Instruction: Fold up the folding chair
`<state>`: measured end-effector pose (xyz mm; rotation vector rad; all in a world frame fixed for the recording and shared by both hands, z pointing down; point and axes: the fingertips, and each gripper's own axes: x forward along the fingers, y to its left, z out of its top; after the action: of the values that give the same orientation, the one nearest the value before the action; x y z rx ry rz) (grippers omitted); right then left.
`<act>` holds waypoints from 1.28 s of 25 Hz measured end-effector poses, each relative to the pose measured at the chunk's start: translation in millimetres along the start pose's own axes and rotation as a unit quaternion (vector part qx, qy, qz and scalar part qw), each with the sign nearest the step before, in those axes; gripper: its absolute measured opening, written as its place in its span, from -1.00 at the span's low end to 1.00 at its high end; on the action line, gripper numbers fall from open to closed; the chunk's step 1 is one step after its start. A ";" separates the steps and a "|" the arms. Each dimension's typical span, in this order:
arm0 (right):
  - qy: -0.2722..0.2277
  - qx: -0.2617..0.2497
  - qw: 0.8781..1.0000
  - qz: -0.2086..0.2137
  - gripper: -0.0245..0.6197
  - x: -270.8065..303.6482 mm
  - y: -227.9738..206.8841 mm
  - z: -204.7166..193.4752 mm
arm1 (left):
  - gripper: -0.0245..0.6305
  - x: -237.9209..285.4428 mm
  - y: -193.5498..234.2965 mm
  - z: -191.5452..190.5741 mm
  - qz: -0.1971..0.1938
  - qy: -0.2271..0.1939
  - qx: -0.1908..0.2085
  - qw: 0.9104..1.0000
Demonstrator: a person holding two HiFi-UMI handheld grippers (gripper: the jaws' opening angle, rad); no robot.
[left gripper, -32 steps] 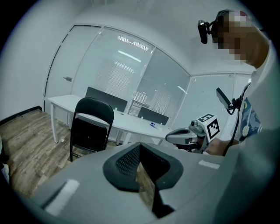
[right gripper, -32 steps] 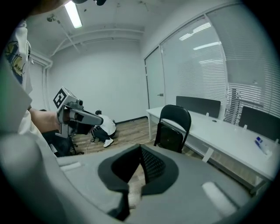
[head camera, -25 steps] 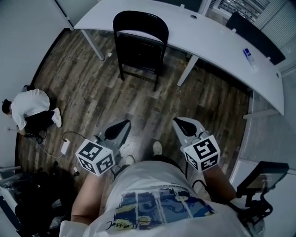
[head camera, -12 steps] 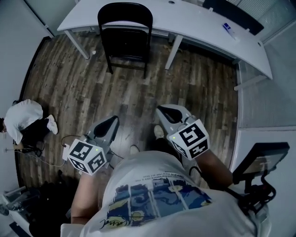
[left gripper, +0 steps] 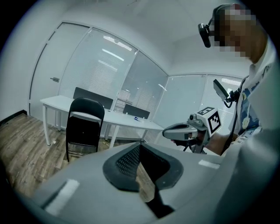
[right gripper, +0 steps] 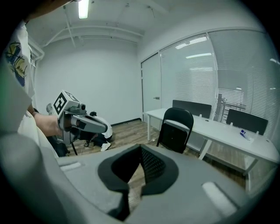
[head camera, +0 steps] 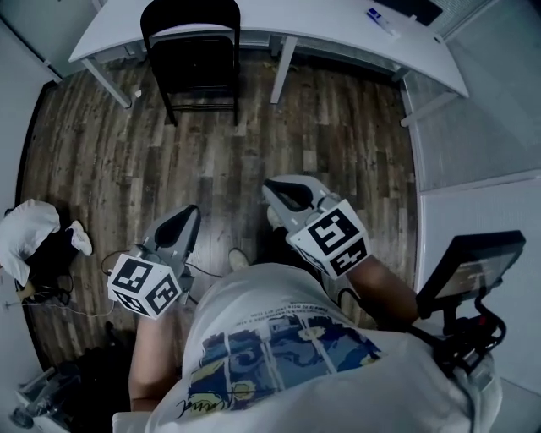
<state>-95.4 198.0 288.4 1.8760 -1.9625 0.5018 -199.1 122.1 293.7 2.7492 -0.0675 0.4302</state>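
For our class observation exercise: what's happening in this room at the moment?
A person holds a tool in each hand, the left tool and the right tool, both shut and empty. They point toward a black folding chair that stands unfolded at the white desk, some way off. Neither tool touches it; folding has not begun.
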 end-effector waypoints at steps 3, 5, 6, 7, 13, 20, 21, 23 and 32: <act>0.006 0.001 1.000 -0.005 -0.91 -6.5 5.6 -4.1 | -0.91 -0.7 -5.2 -4.9 -0.008 0.002 -0.003 1.000; 0.008 0.002 1.000 -0.006 -0.91 -7.1 5.3 -5.9 | -0.91 1.8 -5.3 -6.5 -0.012 0.003 -0.005 1.000; 0.009 0.003 1.000 -0.006 -0.91 -7.0 4.8 -6.6 | -0.91 3.4 -5.0 -7.2 -0.014 0.004 -0.006 1.000; 0.010 0.004 1.000 -0.007 -0.91 -7.2 4.4 -7.2 | -0.91 5.3 -4.8 -8.0 -0.015 0.004 -0.007 1.000; 0.010 0.009 1.000 -0.010 -0.91 -11.8 1.6 -10.3 | -0.91 15.7 -6.6 -12.4 -0.024 0.007 -0.009 1.000; 0.009 0.008 1.000 -0.009 -0.91 -12.1 2.7 -11.0 | -0.91 16.2 -5.8 -15.0 -0.024 0.011 -0.010 1.000; 0.009 0.007 1.000 -0.009 -0.91 -11.6 3.1 -10.2 | -0.91 15.7 -5.5 -14.1 -0.023 0.010 -0.010 1.000; 0.009 0.005 1.000 -0.006 -0.92 -10.5 4.7 -9.0 | -0.91 14.2 -5.4 -13.0 -0.022 0.008 -0.009 1.000; 0.008 -0.009 1.000 0.006 -0.92 -8.6 13.3 -5.8 | -0.91 6.7 -3.6 -16.8 -0.012 0.004 -0.013 1.000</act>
<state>-108.2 208.9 289.2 1.8457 -1.9625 0.4989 -197.2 131.4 309.4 2.7190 -0.0387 0.4311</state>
